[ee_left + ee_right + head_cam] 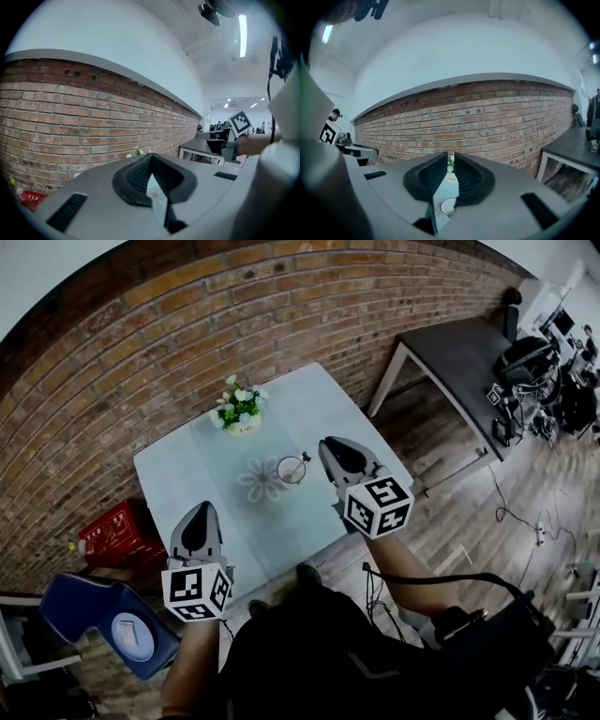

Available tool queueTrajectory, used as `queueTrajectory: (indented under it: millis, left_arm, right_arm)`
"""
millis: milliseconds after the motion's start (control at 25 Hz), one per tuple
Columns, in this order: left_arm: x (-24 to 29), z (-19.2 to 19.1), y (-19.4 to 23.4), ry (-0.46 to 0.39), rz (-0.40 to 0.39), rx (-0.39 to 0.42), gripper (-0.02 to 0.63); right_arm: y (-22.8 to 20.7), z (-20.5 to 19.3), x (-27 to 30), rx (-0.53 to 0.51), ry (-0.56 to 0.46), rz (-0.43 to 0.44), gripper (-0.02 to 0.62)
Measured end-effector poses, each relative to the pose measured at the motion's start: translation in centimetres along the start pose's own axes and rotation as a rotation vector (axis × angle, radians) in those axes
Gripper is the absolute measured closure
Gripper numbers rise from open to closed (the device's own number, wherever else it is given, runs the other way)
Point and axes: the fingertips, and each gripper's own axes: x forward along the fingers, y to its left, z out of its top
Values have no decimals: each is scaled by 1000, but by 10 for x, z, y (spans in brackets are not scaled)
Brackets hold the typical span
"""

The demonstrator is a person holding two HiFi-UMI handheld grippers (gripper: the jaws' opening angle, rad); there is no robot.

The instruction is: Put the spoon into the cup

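A clear glass cup (292, 470) stands near the middle of the pale table (187, 474). The spoon (302, 463) rests in it, its handle leaning over the right rim. My right gripper (330, 442) hovers just right of the cup and well above the table. Its jaws are open by a narrow gap with nothing between them. In the right gripper view (452, 157) the cup (448, 206) shows through that gap. My left gripper (202, 507) is held over the table's near left edge, away from the cup. In its own view (150, 157) the tips meet and hold nothing.
A flower-shaped coaster (261, 479) lies left of the cup. A small pot of white flowers (240, 412) stands at the table's far side by the brick wall (141, 352). A red crate (117, 535) and blue chair (108, 620) sit at left, a dark table (459, 352) at right.
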Motion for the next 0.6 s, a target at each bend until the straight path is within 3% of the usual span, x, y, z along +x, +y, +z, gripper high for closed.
queueTrajectory:
  millis: [600]
  left_arm:
    - [-18,42,2,-92,-67,41,597]
  right_arm:
    - [39,38,-54,-47,-56,-97,574]
